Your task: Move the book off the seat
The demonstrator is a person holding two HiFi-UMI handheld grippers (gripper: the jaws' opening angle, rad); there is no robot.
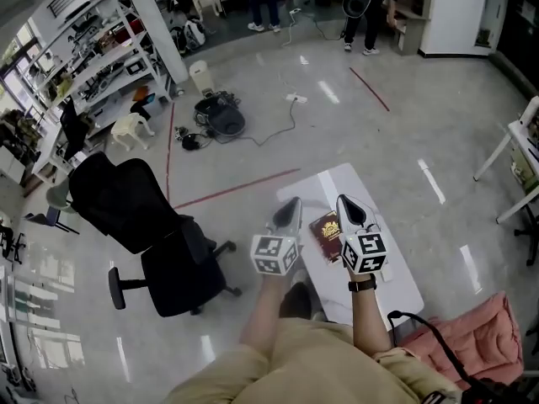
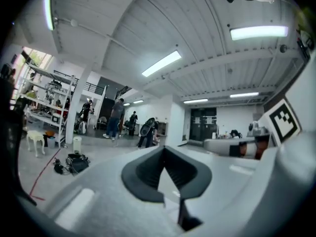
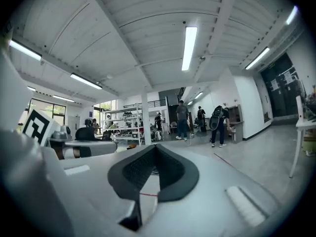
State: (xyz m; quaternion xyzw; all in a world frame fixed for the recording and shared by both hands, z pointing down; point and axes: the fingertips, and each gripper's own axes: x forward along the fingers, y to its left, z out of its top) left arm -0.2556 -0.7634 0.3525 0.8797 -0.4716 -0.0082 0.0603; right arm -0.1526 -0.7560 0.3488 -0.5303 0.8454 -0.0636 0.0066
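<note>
- Floor (image 1: 379, 141): glossy pale grey, hard and reflective, crossed by thin red tape lines (image 1: 236, 189).
- Shelving rack (image 1: 93, 57): white metal and open, packed with gear I can't make out.
- Office chair (image 1: 135, 209): black, with a padded back and seat, armrests and a wheeled star base. It stands well left of the table, and I see nothing on its seat.
- Table (image 1: 404, 280): white, smooth, rectangular flat top with rounded corners, right below my grippers.
- Padded fabric item (image 1: 480, 343): salmon pink and quilted, at lower right beside the table. I can't tell what it is.
- Left gripper (image 1: 292, 202): grey-white plastic shell with black ribbed pads. Its own view shows the tongs (image 2: 164, 149) pressed together with nothing pinched. Its cube carries a black-and-white square marker.
- Right gripper (image 1: 347, 200): same build. The tongs (image 3: 155, 147) are pressed together and empty, and it carries a marker cube too.
- Book (image 1: 327, 228): small, dark red and rectangular, with a gold emblem in the middle of the cover. Any lettering is too small to read. It lies flat on the white table, showing between my two grippers in the head view, well apart from the chair.
- Wrist strap (image 1: 362, 284): black band on the right wrist.
</note>
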